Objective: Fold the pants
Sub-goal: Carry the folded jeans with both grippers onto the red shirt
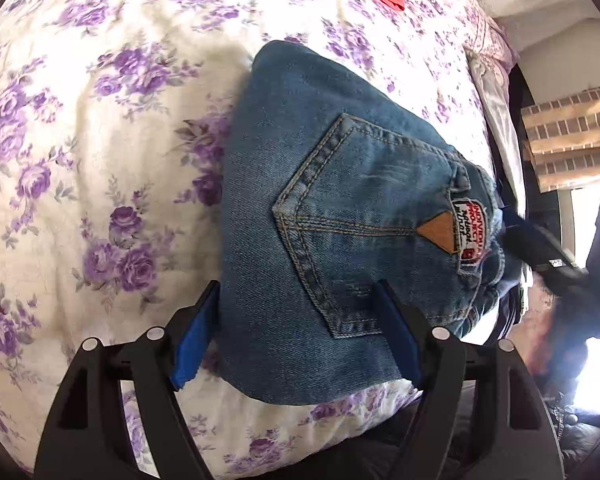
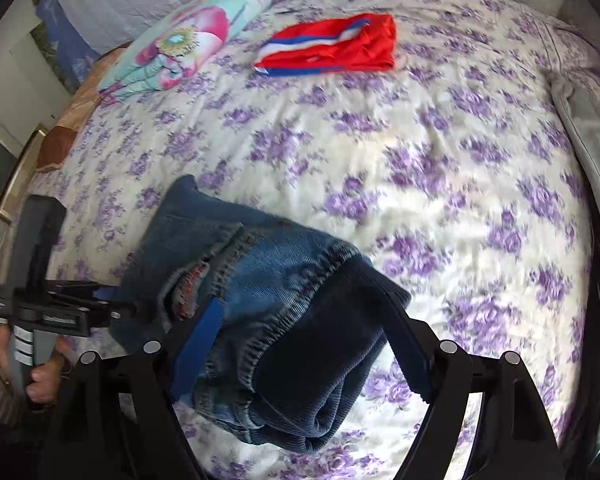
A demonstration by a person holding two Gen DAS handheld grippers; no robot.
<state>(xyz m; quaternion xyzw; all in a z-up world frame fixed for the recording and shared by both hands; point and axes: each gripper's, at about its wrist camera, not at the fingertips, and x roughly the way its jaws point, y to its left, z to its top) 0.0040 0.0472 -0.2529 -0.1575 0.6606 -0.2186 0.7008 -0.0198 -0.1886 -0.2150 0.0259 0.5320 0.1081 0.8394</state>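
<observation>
**Jeans folded down to a bundle — nearly home**

The jeans (image 1: 340, 216) sit as a compact folded bundle near the bed's (image 1: 100, 160) front edge, back pocket up. The left gripper (image 1: 296, 332) straddles one end, fingers spread around the denim; the right gripper (image 2: 300, 344) brackets the thick rolled end — neither clearly pinching. My read: folding looks done, only release and tidying left. Red shorts (image 2: 332, 46) lie folded well apart.
</observation>
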